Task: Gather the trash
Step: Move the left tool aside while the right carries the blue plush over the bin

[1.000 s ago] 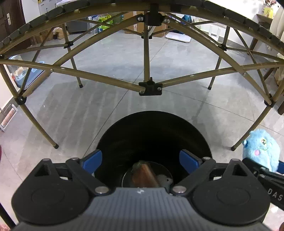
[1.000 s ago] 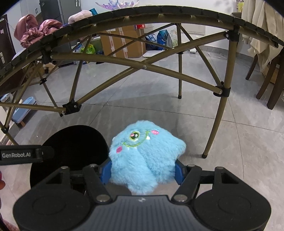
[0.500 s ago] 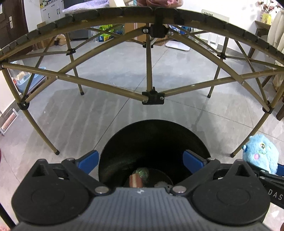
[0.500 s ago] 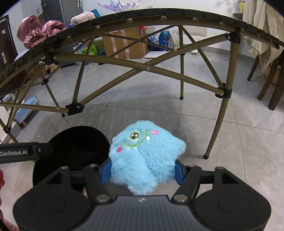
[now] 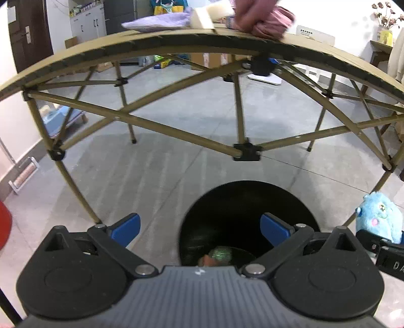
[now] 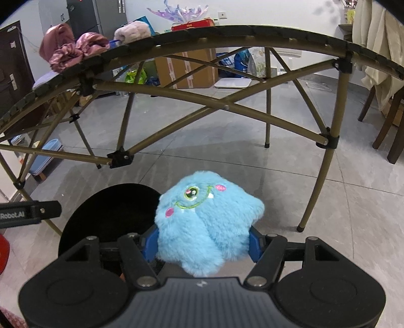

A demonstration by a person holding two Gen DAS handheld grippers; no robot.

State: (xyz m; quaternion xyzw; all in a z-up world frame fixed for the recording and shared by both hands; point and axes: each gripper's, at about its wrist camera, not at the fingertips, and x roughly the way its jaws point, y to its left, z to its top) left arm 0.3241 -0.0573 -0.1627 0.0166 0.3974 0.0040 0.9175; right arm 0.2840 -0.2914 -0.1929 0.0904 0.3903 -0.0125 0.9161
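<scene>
A black round trash bin stands on the grey floor under the table's front edge; a green-and-brown piece of trash lies at its bottom. My left gripper is open and empty, held above the bin's left rim. My right gripper is shut on a blue plush monster toy, held just right of the bin. The toy also shows at the right of the left wrist view.
A folding table with a tan frame arches overhead; pink cloth, lilac cloth and a box lie on top. Cardboard boxes, bags, a white scale and wooden chair legs stand behind.
My left gripper rose and shifted left, so the bin now sits lower right and the tabletop comes into view. My right gripper rose slightly, still holding the plush toy.
</scene>
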